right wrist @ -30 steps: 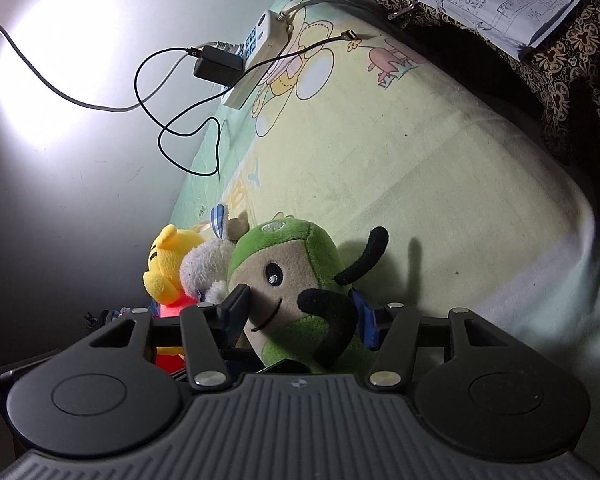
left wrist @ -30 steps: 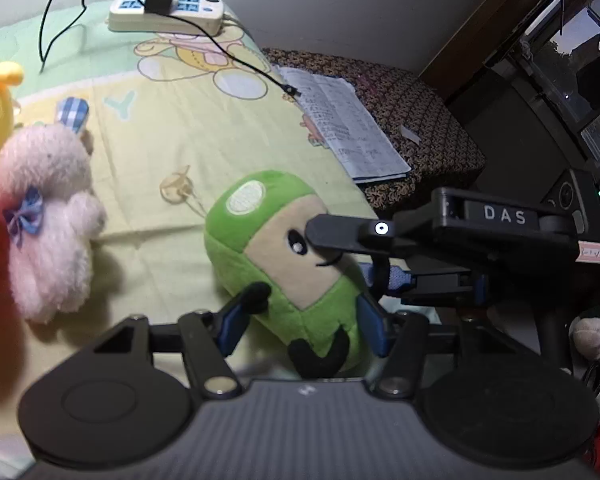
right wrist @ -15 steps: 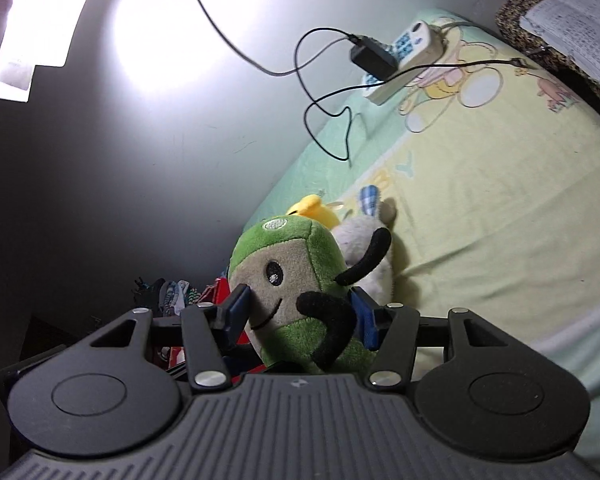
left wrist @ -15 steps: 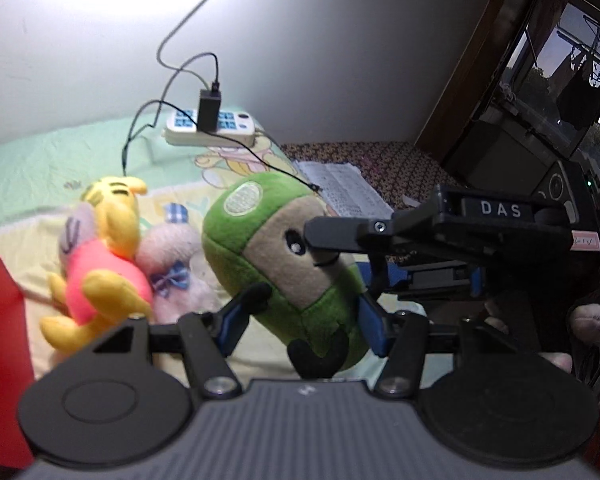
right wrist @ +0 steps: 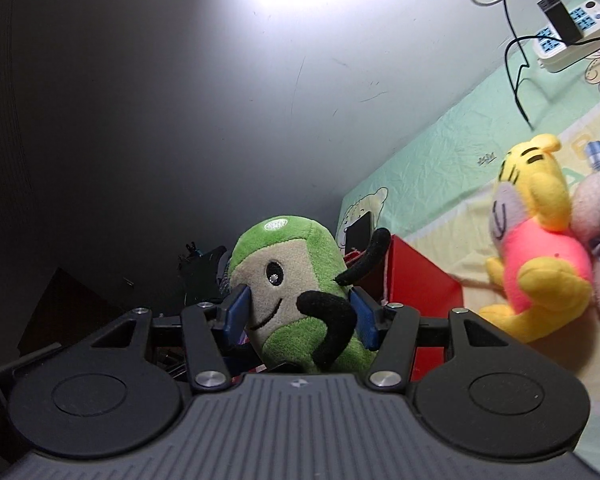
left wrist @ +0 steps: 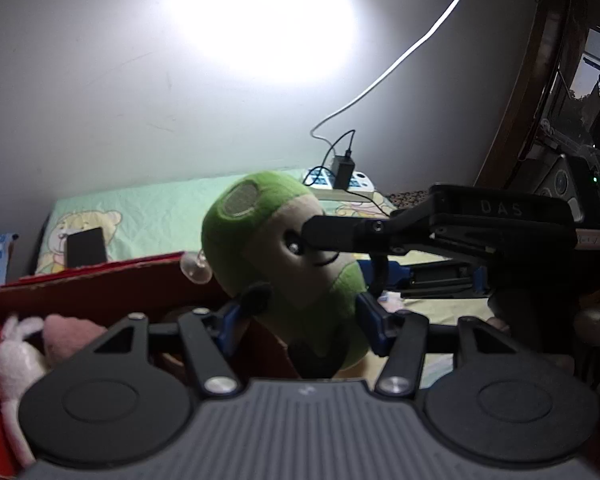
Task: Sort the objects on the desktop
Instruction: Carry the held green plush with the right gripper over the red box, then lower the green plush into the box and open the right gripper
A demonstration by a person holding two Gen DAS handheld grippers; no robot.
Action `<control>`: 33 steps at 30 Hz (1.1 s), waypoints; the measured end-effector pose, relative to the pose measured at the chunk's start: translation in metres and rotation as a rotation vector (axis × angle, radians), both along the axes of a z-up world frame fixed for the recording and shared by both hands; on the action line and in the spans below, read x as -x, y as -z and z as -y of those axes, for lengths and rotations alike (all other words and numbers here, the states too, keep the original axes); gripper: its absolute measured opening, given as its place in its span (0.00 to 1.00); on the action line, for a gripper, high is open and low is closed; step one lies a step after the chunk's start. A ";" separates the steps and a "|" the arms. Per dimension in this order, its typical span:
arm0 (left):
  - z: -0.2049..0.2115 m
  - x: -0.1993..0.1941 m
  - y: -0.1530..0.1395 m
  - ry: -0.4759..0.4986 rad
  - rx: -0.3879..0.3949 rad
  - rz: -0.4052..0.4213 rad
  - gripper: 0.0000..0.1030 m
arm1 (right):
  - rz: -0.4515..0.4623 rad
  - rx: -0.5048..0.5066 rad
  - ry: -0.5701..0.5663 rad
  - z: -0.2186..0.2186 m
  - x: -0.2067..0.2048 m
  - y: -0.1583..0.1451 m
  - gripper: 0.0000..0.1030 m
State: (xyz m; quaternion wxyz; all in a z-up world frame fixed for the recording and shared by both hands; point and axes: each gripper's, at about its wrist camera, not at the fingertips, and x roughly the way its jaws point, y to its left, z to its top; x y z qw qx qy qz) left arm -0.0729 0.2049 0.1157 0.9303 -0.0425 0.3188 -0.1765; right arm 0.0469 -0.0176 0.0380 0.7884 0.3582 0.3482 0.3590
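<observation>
A green and beige plush toy [left wrist: 284,256] with black arms hangs in the air, gripped from two sides. My left gripper [left wrist: 302,314] is shut on its lower body, blue pads pressing both flanks. My right gripper [left wrist: 340,254] comes in from the right and clamps it across the face. In the right wrist view the same plush toy [right wrist: 288,280] sits between the pads of the right gripper [right wrist: 300,316]. An open red box [left wrist: 100,276] lies just below and left of the toy, with a white rabbit plush [left wrist: 8,360] and a pink plush [left wrist: 68,332] inside.
A yellow bear plush [right wrist: 540,248] and a pale pink plush [right wrist: 596,220] lie on the bedsheet to the right of the red box [right wrist: 416,280]. A black phone [left wrist: 86,246] lies behind the box. A power strip [right wrist: 572,40] with cables sits near the wall.
Both grippers have risen and swung left with the green plush toy held between them. The red box has come into view under the toy; the yellow and pink plush toys are left behind on the sheet.
</observation>
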 end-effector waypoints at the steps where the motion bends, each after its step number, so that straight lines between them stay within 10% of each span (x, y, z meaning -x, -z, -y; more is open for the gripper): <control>1: -0.009 -0.001 0.001 -0.005 -0.001 -0.004 0.56 | 0.003 0.004 -0.004 -0.012 -0.001 0.001 0.55; 12: -0.081 -0.007 0.055 -0.011 0.011 -0.139 0.54 | -0.072 0.200 -0.009 -0.095 0.005 0.029 0.54; 17: -0.092 -0.014 0.072 0.008 0.018 -0.185 0.53 | -0.100 0.325 -0.102 -0.127 0.005 0.032 0.37; 33: -0.106 -0.021 0.094 0.028 0.048 -0.253 0.54 | -0.045 0.661 -0.162 -0.160 -0.011 0.037 0.43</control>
